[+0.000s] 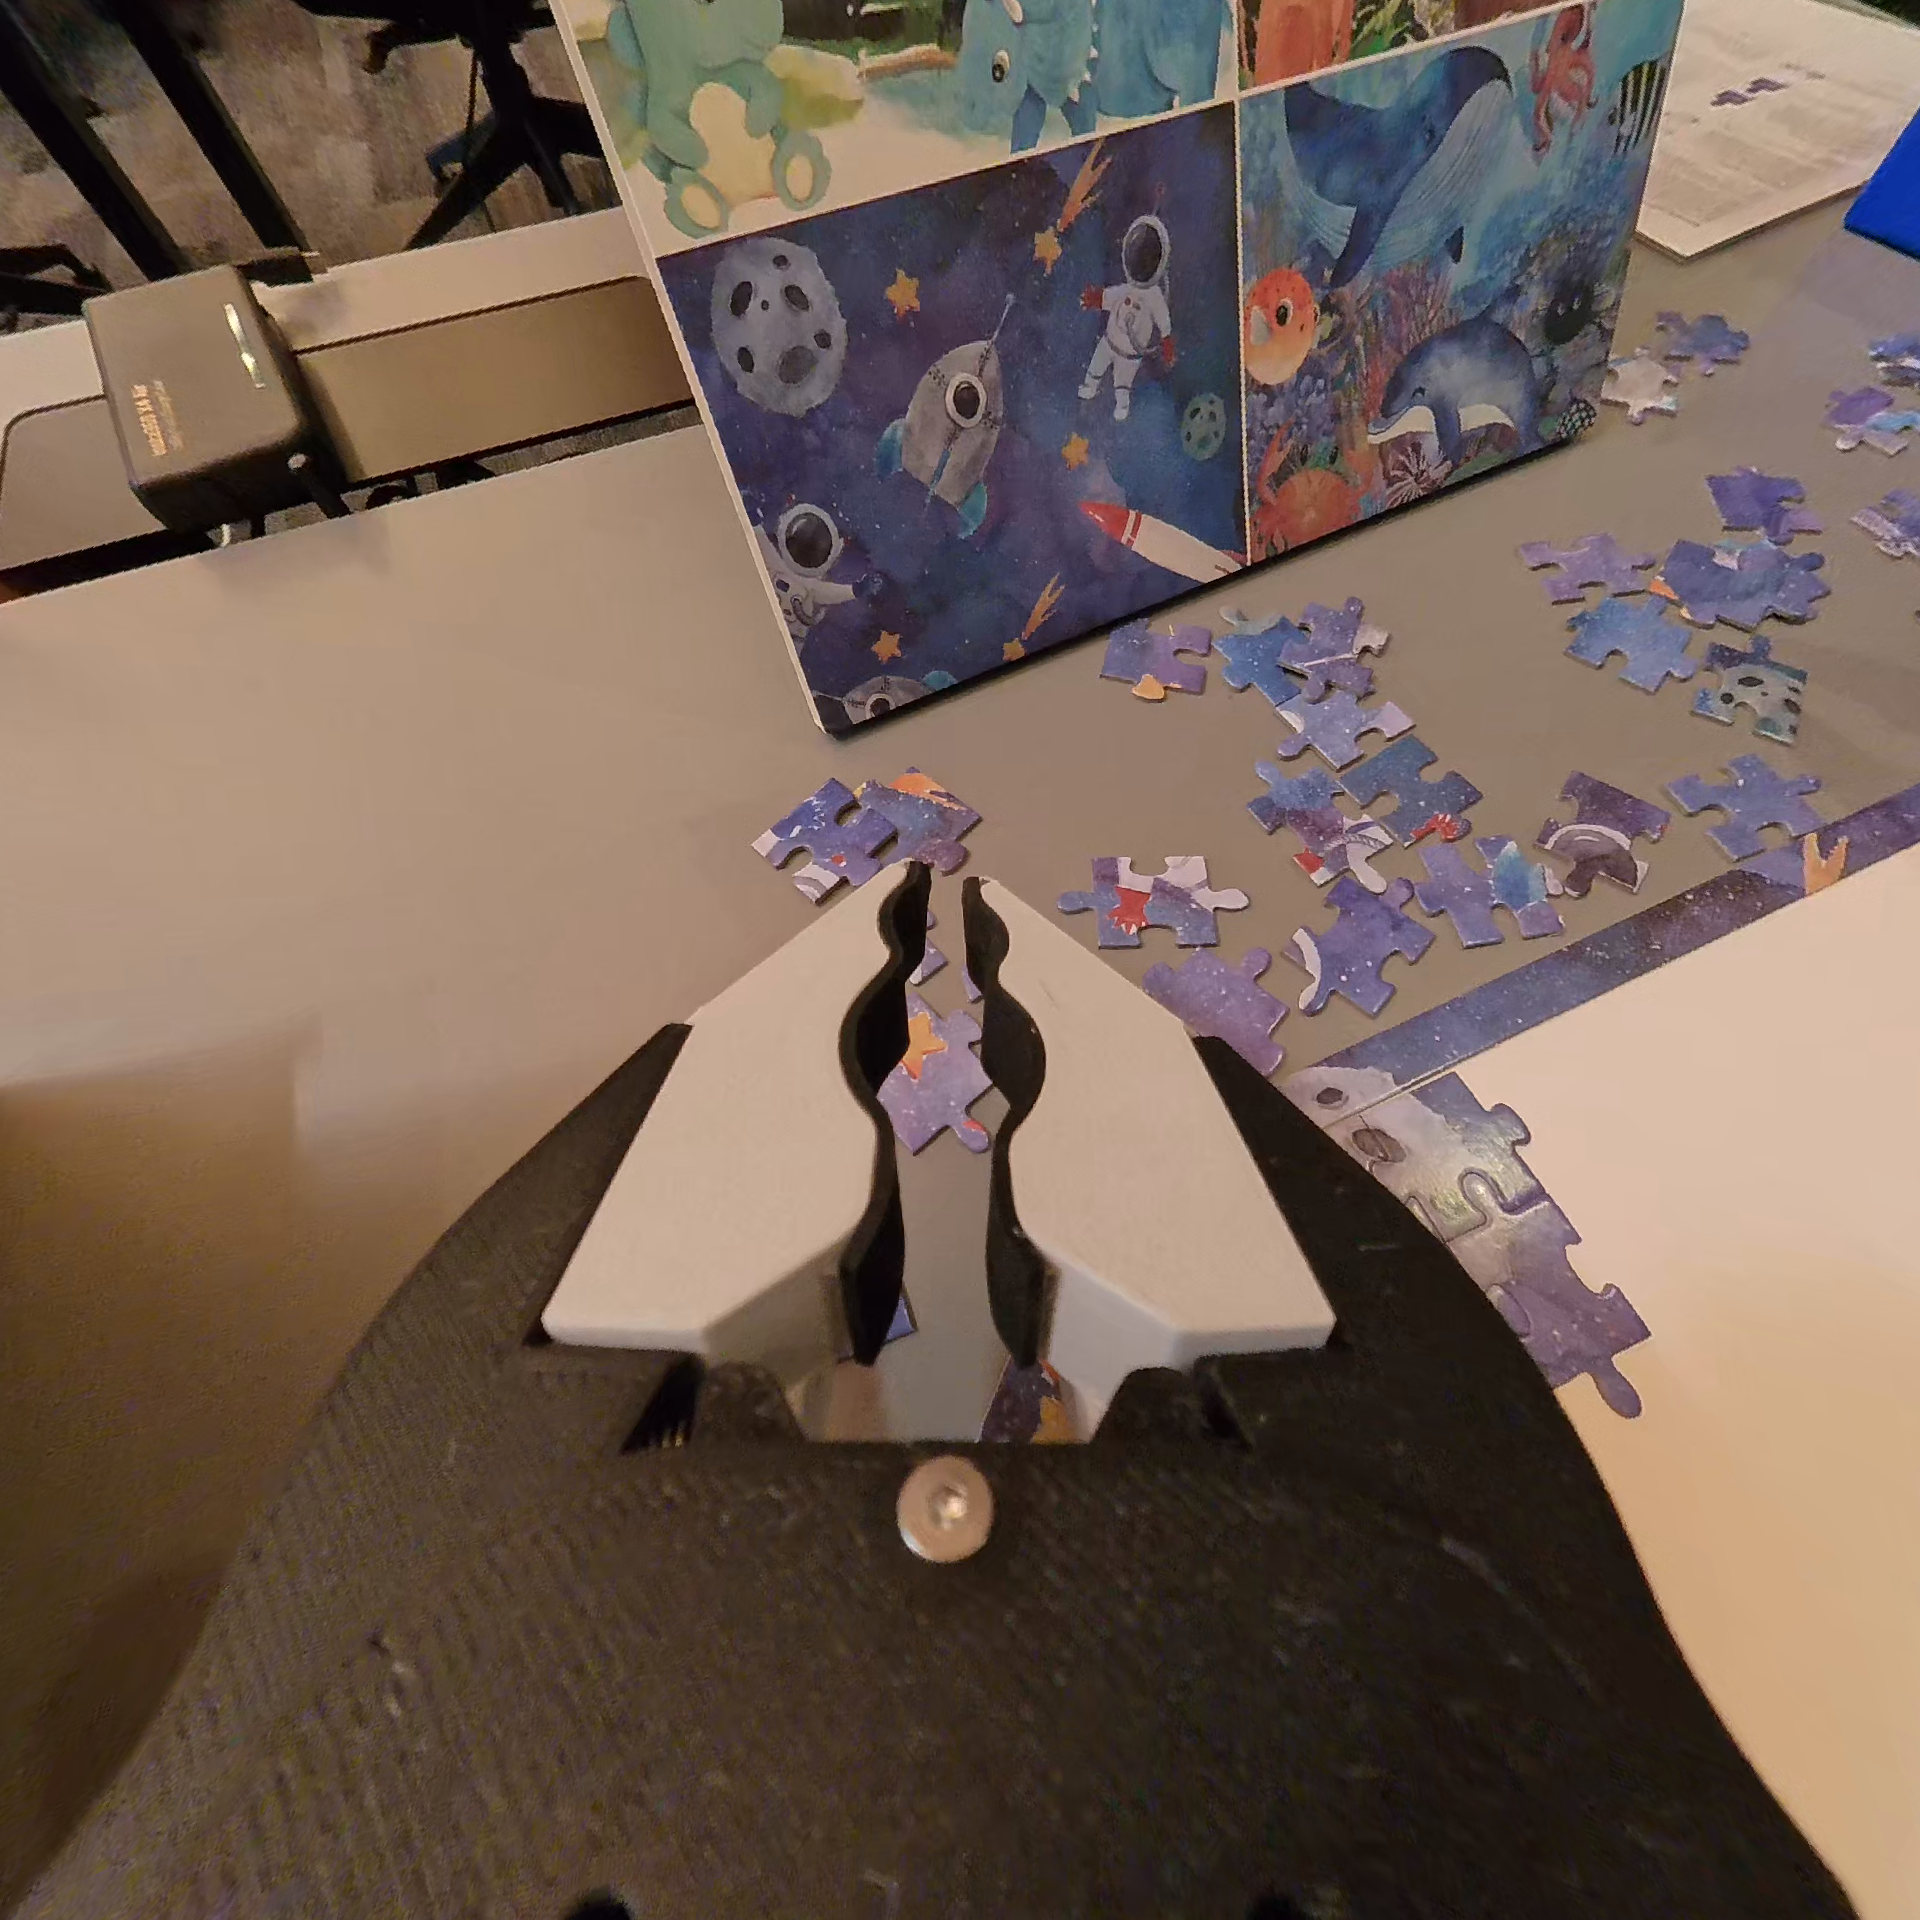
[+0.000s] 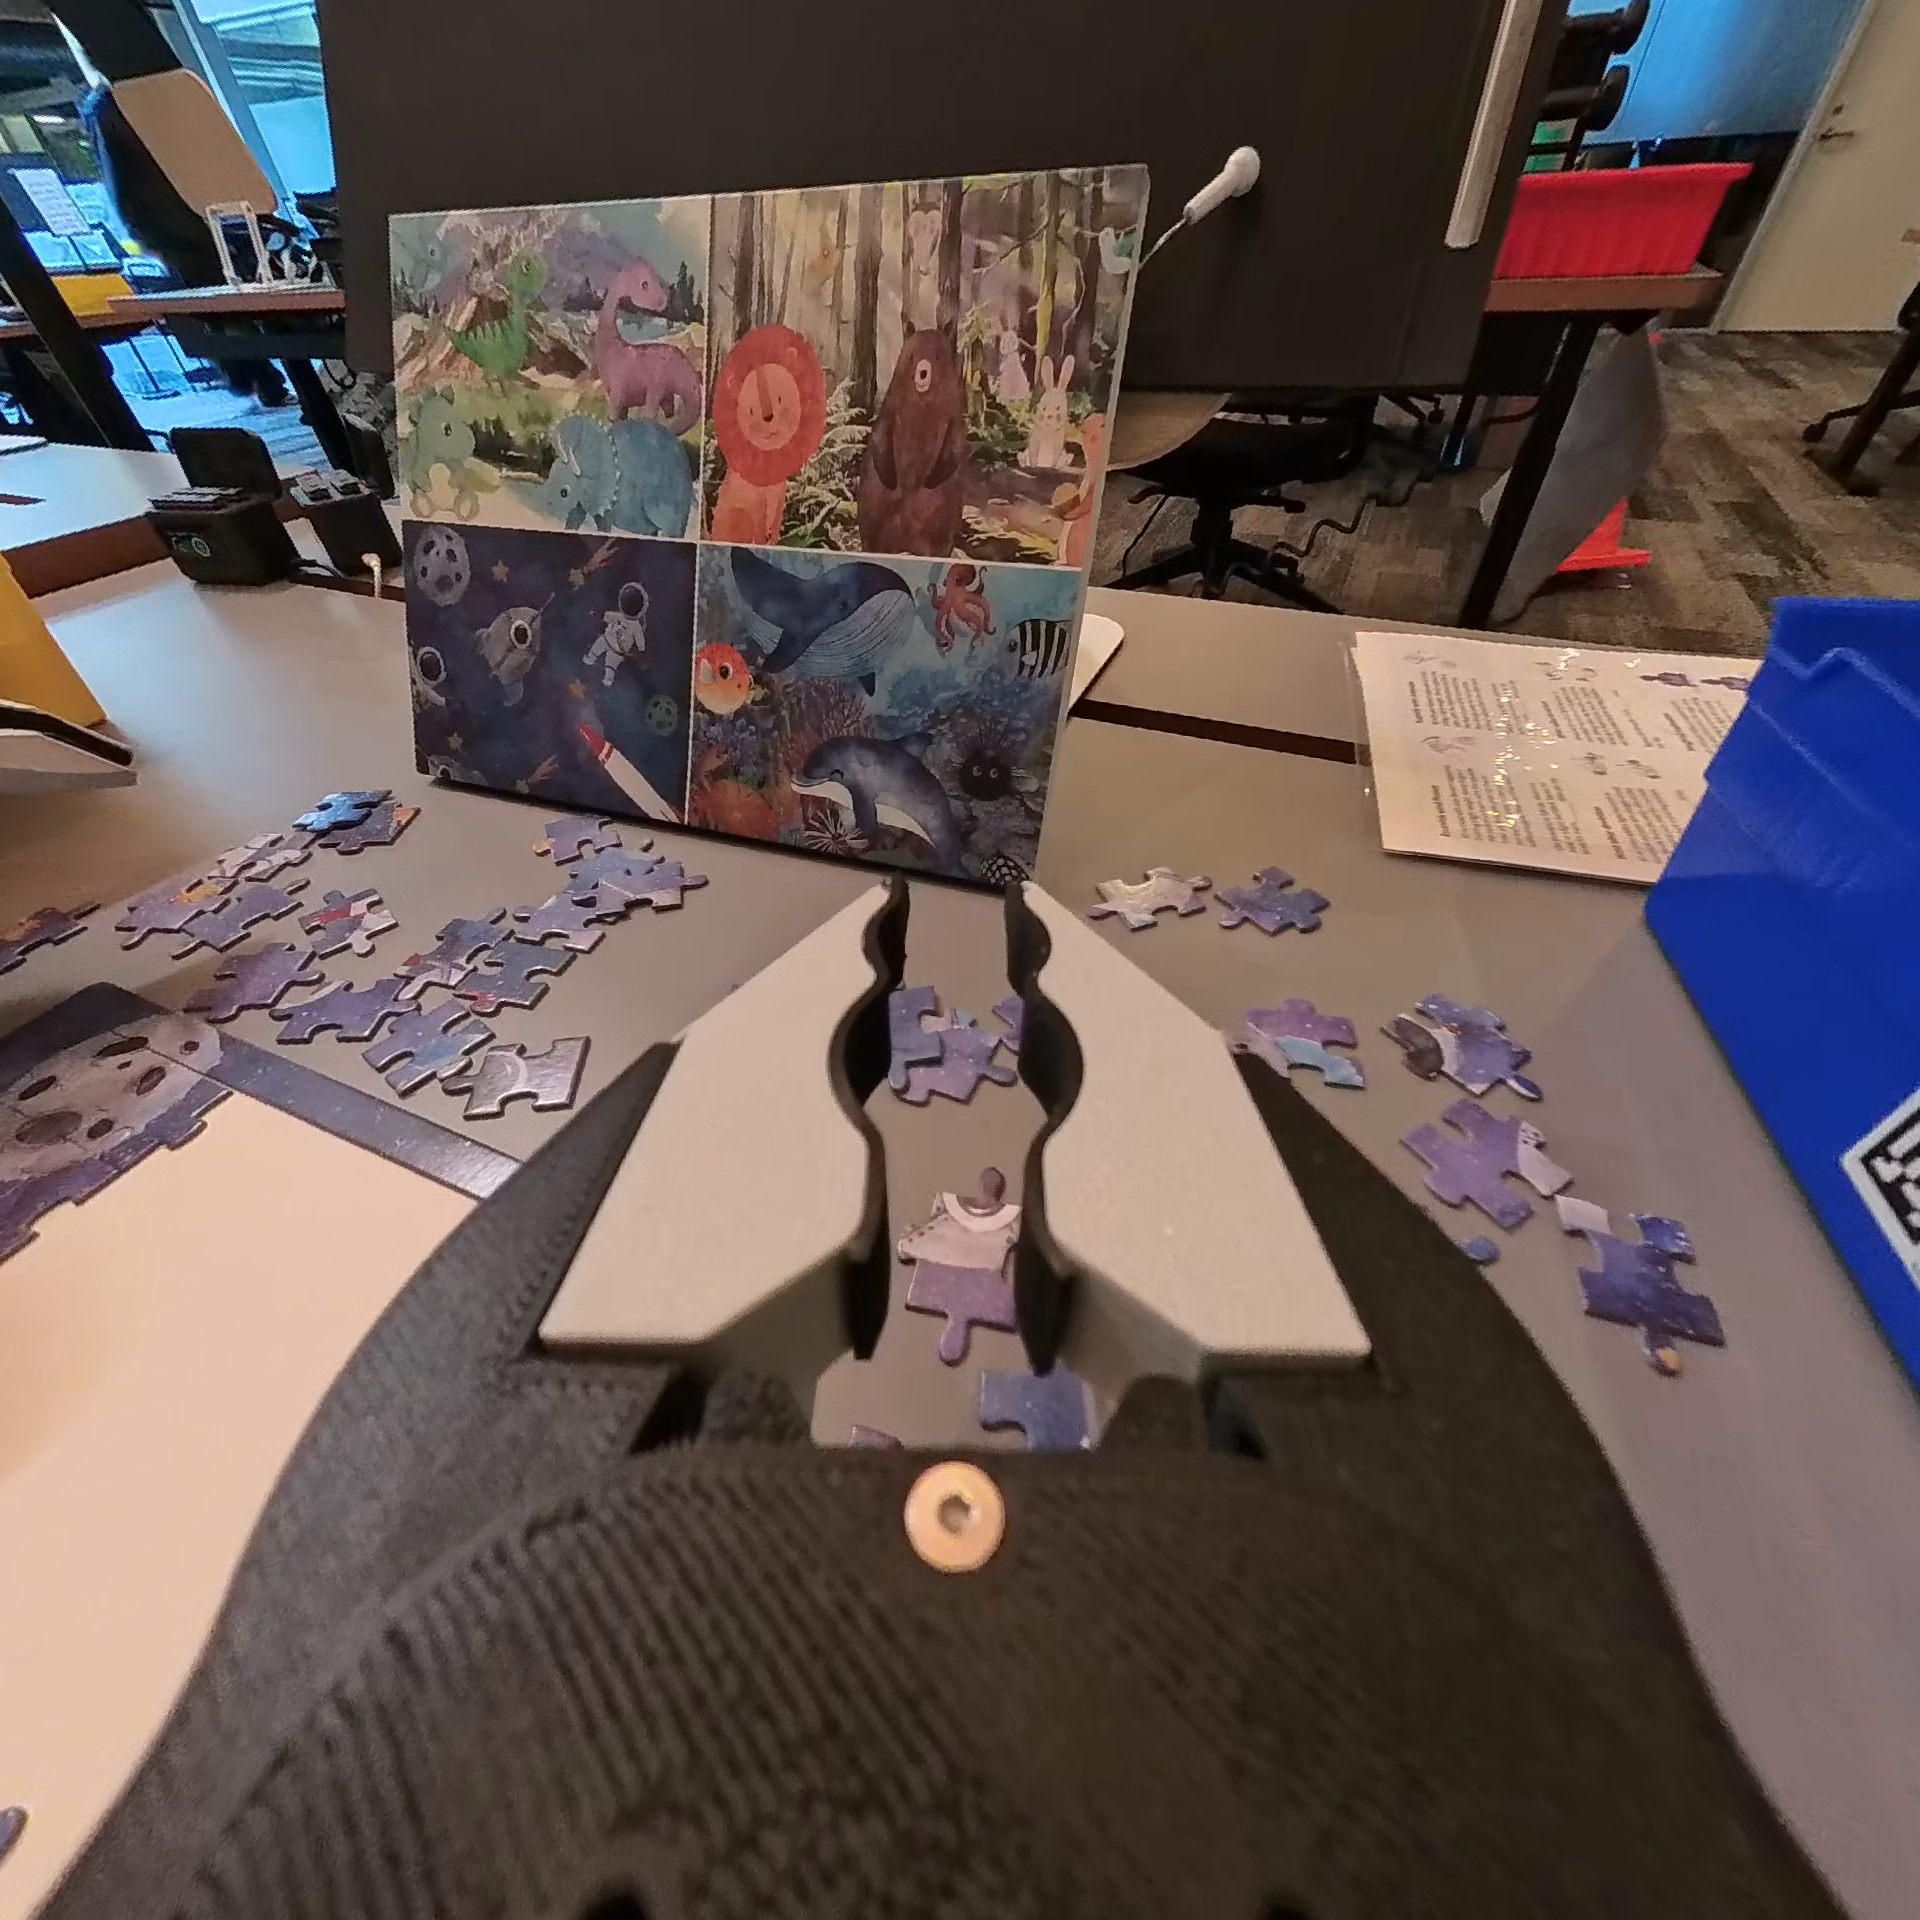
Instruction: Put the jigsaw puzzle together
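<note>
While matte grey jaws gape, knobbed cardboard puzzle pieces [image 2: 951,1049], glossy box [image 2: 758,520].

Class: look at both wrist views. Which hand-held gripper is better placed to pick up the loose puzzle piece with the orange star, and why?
Probably the left hand-held gripper: the orange-star piece lies on the table directly below its narrowly parted fingers. The right wrist view doesn't show that piece.

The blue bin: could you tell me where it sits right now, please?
The blue bin stands at the right edge of the right wrist view, on the grey table, beside the printed sheet and right of scattered puzzle pieces.
</note>
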`<control>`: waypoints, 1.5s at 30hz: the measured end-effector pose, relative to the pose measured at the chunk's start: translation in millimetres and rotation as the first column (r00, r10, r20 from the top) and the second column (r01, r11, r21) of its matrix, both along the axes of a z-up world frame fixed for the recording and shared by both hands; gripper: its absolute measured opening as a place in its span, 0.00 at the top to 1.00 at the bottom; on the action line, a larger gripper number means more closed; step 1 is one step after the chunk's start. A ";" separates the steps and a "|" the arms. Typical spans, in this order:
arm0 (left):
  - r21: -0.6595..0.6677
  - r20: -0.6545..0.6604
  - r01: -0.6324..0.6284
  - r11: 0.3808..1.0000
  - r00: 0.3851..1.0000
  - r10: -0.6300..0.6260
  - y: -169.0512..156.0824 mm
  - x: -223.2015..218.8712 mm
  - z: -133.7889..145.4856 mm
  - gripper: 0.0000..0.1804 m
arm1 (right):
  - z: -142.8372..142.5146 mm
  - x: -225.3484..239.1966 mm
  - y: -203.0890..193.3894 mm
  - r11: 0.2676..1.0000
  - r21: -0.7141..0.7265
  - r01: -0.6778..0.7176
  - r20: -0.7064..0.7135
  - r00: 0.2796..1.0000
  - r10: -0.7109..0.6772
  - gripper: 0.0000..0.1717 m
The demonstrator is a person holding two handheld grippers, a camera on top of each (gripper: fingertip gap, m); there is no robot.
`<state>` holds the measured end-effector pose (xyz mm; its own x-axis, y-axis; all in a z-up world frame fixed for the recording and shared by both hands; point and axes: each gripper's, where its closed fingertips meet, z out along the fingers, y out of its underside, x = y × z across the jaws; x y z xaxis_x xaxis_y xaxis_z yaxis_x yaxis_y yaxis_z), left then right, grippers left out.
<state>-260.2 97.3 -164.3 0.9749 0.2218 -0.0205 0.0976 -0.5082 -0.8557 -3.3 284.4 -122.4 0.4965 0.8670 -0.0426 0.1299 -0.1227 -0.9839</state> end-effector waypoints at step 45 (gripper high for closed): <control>-0.008 -0.002 0.004 1.000 1.000 -0.004 0.1 0.9 -1.8 0.97 | 13.3 8.4 3.3 0.999 0.037 0.039 -0.055 0.998 -0.037 0.90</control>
